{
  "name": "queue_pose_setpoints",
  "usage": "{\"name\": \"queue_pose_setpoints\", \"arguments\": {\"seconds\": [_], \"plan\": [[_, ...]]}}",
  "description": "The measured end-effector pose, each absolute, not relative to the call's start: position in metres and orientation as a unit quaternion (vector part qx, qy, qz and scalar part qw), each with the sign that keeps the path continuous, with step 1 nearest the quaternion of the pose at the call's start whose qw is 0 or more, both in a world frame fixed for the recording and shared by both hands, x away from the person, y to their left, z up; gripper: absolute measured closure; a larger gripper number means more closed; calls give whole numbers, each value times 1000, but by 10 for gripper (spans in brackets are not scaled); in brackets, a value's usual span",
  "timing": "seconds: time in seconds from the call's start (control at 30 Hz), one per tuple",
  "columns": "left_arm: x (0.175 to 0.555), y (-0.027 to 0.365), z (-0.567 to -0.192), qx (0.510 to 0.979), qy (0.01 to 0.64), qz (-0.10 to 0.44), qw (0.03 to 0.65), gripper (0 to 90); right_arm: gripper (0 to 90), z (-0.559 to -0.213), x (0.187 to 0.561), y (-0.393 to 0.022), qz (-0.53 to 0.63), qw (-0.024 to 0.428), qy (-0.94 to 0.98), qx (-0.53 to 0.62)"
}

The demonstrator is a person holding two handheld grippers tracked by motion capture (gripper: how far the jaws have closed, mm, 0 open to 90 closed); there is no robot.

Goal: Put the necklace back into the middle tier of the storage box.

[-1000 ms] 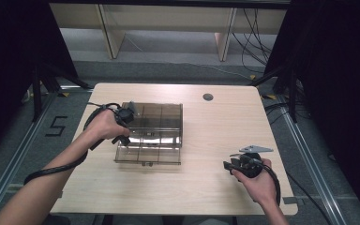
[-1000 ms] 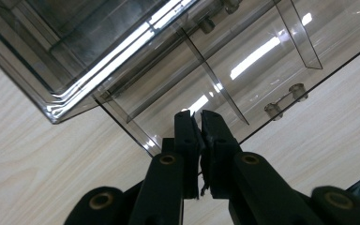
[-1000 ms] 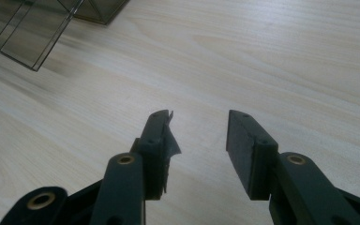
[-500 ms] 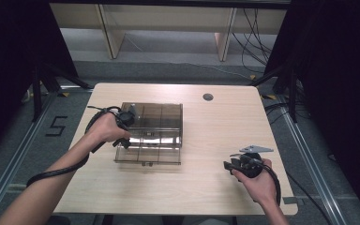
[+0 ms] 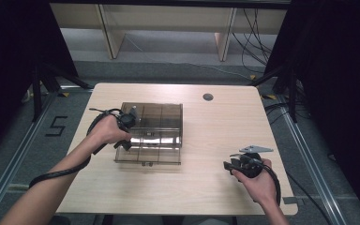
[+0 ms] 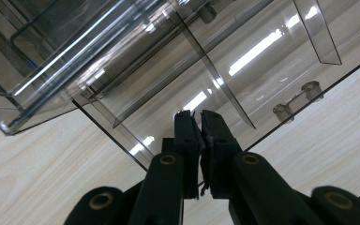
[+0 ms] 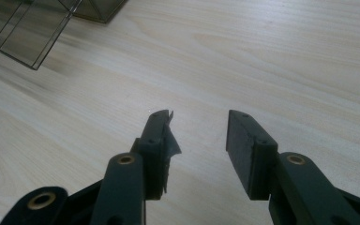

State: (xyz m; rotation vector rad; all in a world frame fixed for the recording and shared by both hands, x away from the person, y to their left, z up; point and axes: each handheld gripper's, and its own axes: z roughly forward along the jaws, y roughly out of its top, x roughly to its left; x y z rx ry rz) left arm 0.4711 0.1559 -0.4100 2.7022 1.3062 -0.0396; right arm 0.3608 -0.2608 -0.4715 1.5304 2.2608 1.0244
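A smoky clear compartment box (image 5: 157, 115) lies on the wooden table (image 5: 215, 131) left of centre, with its lid (image 5: 150, 152) spread toward me and two latches (image 6: 295, 101) on its rim. My left gripper (image 5: 124, 142) sits at the box's left side. In the left gripper view its jaws (image 6: 195, 115) are shut, with the tips over a corner of the clear lid; I cannot tell whether the rim is pinched. My right gripper (image 5: 227, 165) rests near the table's front right corner. Its jaws (image 7: 199, 117) are open with bare wood between them.
A round cable hole (image 5: 208, 97) sits near the table's far edge. A corner of the box (image 7: 23, 33) shows at the upper left of the right gripper view. Dark stands and cables flank the table; pale shelving stands behind it.
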Motion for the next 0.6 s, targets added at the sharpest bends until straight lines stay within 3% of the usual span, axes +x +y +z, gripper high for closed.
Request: {"name": "queue_pose_setpoints", "arguments": {"seconds": [0.6], "plan": [[471,151,-417,899,431,-16,72,851,603,-471,361,-262,348,116,771,521]]}}
